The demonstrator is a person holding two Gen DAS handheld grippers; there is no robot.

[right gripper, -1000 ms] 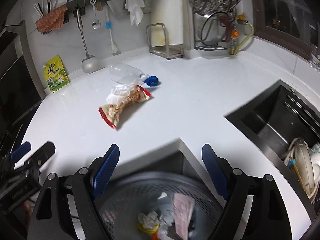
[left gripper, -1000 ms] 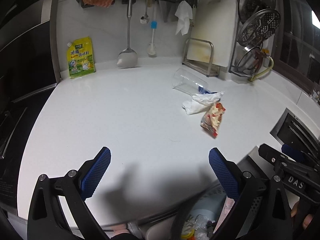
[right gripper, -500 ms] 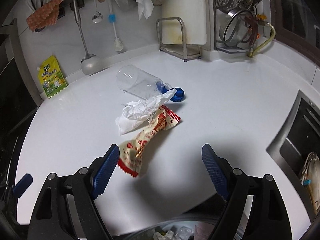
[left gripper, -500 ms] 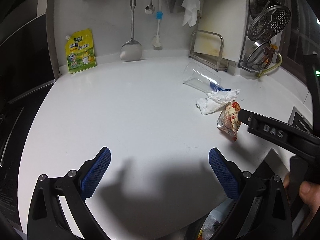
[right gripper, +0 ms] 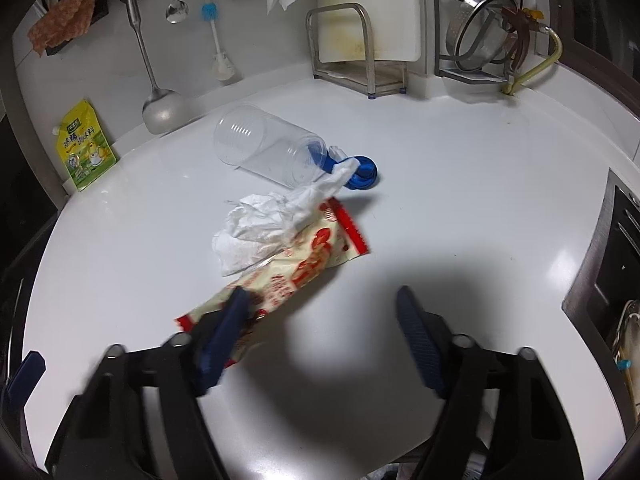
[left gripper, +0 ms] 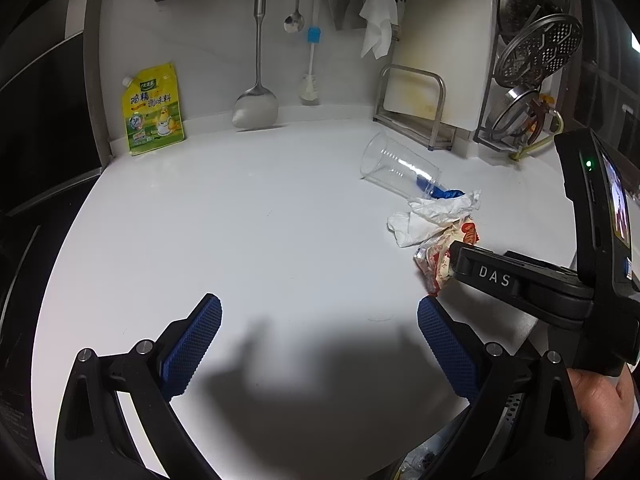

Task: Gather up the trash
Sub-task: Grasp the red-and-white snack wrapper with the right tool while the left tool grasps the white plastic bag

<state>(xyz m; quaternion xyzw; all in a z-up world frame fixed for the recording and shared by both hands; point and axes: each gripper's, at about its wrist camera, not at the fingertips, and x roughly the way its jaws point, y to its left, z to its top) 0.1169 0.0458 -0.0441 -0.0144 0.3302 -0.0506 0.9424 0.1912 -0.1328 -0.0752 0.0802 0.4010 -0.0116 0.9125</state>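
Note:
A red and cream snack wrapper (right gripper: 304, 268) lies on the white counter (right gripper: 460, 208), partly under a crumpled white tissue (right gripper: 264, 228). Behind them a clear plastic cup (right gripper: 264, 152) lies on its side with a blue wrapper (right gripper: 360, 170) at its base. My right gripper (right gripper: 320, 308) is open just above the counter, its left finger over the wrapper's near end. My left gripper (left gripper: 318, 316) is open and empty over bare counter, left of the trash. In the left wrist view the wrapper (left gripper: 440, 256), tissue (left gripper: 432, 216) and cup (left gripper: 396, 168) show, with the right gripper's body (left gripper: 520, 280) beside them.
A yellow seasoning pouch (left gripper: 154, 110) leans on the back wall, beside a hanging ladle (left gripper: 256, 108) and brush. A cutting board rack (right gripper: 356, 48) and pot lid rack (right gripper: 484, 36) stand at the back. A sink (right gripper: 616, 264) lies at the right. A trash bin's rim (left gripper: 508, 416) shows below the counter edge.
My right gripper moved forward from above the trash bin onto the counter, up to the snack wrapper. My left gripper moved a little forward over the counter.

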